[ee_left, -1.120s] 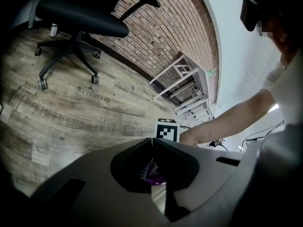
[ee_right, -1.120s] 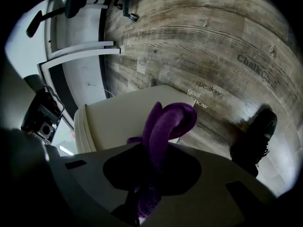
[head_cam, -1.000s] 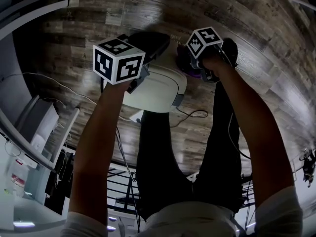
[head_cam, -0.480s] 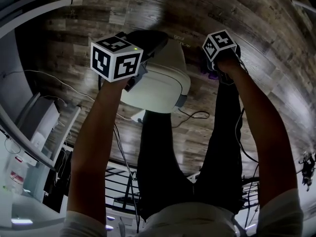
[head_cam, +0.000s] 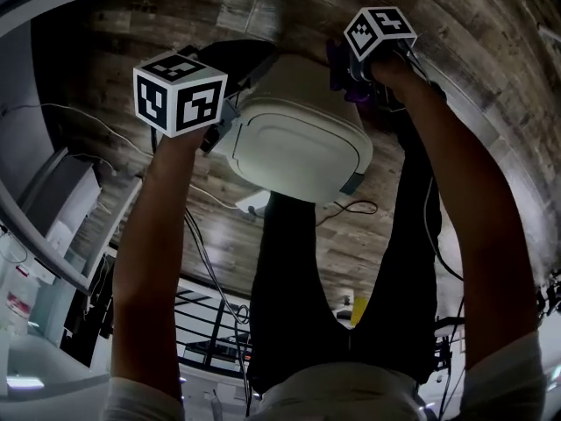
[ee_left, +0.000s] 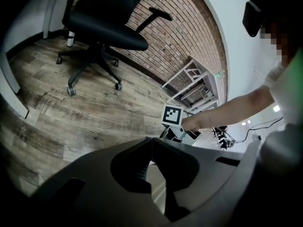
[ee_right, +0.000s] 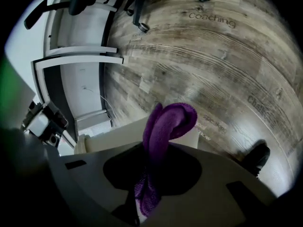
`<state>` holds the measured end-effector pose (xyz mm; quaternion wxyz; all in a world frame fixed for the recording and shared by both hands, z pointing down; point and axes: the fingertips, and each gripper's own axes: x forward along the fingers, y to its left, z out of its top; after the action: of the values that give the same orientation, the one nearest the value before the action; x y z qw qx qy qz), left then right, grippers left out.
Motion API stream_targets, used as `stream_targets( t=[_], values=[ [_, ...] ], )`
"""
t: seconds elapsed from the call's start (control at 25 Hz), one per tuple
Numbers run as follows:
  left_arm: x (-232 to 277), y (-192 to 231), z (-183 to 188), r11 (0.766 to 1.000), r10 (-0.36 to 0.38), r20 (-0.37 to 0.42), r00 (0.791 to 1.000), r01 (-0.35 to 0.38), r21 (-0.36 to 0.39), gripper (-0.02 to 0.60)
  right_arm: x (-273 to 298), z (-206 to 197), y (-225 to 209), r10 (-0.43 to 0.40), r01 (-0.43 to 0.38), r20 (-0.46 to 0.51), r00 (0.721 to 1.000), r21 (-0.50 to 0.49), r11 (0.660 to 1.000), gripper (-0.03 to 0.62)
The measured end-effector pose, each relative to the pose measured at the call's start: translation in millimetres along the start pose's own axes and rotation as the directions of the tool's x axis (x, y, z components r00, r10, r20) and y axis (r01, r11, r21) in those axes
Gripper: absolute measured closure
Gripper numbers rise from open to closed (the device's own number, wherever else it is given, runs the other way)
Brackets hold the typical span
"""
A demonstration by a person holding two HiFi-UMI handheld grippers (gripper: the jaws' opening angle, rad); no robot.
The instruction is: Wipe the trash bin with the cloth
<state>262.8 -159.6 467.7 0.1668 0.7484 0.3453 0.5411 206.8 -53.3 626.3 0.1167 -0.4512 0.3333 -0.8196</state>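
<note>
- The trash bin [head_cam: 294, 139] stood on the wooden floor [head_cam: 263, 7] in front of my legs, its pale lid facing up at me.
- It filled more of the head view than it had a second before, and it lay squarely between my two hands.
- The biggest change was on my right. The right gripper [head_cam: 344, 73] had travelled from low beside the bin's right flank up to its far right corner.
- The purple cloth [ee_right: 166, 124] went with it. My right fingers were clamped on it, and a folded bunch stuck out past the tips.
- In the right gripper view the bin's pale rim sat just behind that bunch. I could not tell whether cloth and plastic actually touched.
- I took this to mean the cloth was placed for a stroke along the far edge, with most of the lid not yet wiped.
- My left gripper [ee_left: 151, 143] had drifted a little outward and lay at the bin's far left edge.
- Its fingers were drawn narrow, with the tips meeting and pale bin plastic showing in the slit between them. I judged they were pinching the bin to steady it.
- Farther out, a cable [head_cam: 351, 207] trailed on the floor, and an office chair [ee_left: 102, 22] stood well apart.
</note>
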Motion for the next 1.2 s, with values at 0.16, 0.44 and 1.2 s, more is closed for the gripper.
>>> stream_targets(
  t=[0.16, 0.44, 1.2],
  values=[
    [-23.0, 30.0, -19.9, 0.999, 0.031, 0.018, 0.999, -0.031, -0.027, 0.577, 25.7, 38.2, 46.8, 0.042, -0.042, 0.006, 0.999, -0.022, 0.999, 0.519],
    [-57.8, 71.4, -60.9, 0.992, 0.061, 0.063, 0.996, -0.054, -0.111, 0.577, 73.9, 81.0, 120.6, 0.099, -0.099, -0.02, 0.995, -0.035, 0.994, 0.517],
    [-60.3, 90.3, -88.2, 0.989, 0.036, 0.063, 0.997, -0.026, -0.142, 0.577, 125.2, 61.3, 107.1, -0.065, 0.04, -0.198, 0.978, -0.129, 0.991, 0.517]
  ],
)
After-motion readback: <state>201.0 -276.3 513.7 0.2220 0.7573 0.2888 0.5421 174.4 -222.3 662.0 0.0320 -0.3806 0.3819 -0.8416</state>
